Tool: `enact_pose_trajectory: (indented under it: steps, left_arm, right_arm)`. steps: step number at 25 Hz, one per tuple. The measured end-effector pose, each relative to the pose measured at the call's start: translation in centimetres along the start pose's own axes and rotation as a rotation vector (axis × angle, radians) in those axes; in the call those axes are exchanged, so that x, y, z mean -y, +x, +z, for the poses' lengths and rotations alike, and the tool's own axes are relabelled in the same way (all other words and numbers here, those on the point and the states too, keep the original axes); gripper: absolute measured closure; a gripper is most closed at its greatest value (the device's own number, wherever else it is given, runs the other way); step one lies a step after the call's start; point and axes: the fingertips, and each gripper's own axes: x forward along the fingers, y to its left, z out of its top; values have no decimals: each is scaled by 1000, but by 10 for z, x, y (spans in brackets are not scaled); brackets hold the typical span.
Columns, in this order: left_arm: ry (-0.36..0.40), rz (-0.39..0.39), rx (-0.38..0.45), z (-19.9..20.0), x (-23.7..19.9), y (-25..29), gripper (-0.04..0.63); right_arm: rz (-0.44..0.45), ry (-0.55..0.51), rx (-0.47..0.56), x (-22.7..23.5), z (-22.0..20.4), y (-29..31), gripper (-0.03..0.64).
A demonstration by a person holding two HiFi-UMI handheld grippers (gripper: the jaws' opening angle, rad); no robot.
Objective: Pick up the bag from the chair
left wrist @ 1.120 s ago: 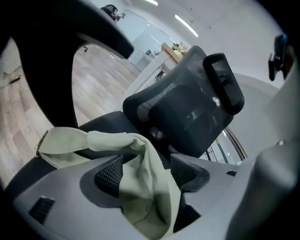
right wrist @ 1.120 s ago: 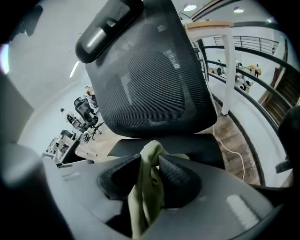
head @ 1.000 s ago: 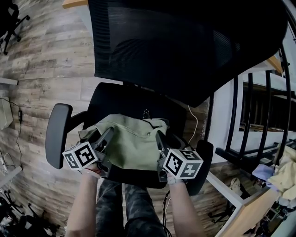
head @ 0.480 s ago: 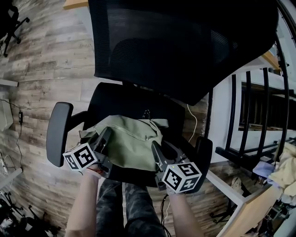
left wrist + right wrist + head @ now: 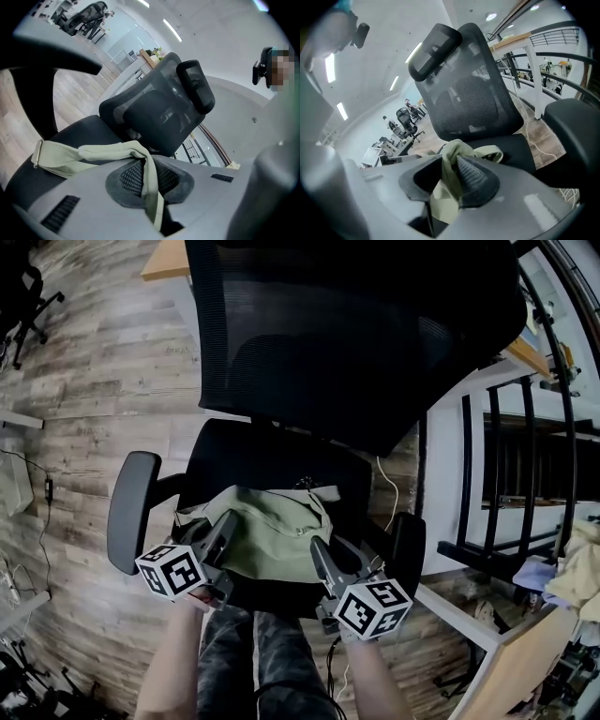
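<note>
The olive bag (image 5: 274, 538) is seen over the near part of the chair (image 5: 272, 451) seat; being soft, light cloth, it is judged likely to sag (best taken by folds or strap); its fabric is pinched at the left by the left gripper (image 5: 223, 524) and at the right by the right gripper (image 5: 321, 549), both clamped on it; wood-plank floor (image 5: 84, 409) and a black railing (image 5: 534, 474) at the right are seen around
</note>
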Motion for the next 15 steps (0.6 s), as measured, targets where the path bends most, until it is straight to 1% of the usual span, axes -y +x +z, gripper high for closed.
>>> enact_pose_trajectory:
  steps: [2,5,7,10,15]
  left_arm:
    - [44,-7,-7,1,7,-3,577]
    - [135,7,-29,-1,18,-11,578]
    - [172,5,-34,-1,26,-15,578]
    - [212,-4,-33,-1,38,-21,578]
    - [241,-17,-21,0,57,-32,580]
  right_arm:
    - [12,-2,16,-5,2,-4,512]
    - [26,4,31,-13,1,-12,514]
    - [30,22,49,-16,3,-17,515]
    - [33,60,81,-18,8,-25,517]
    - [48,57,106,-28,15,-41,520]
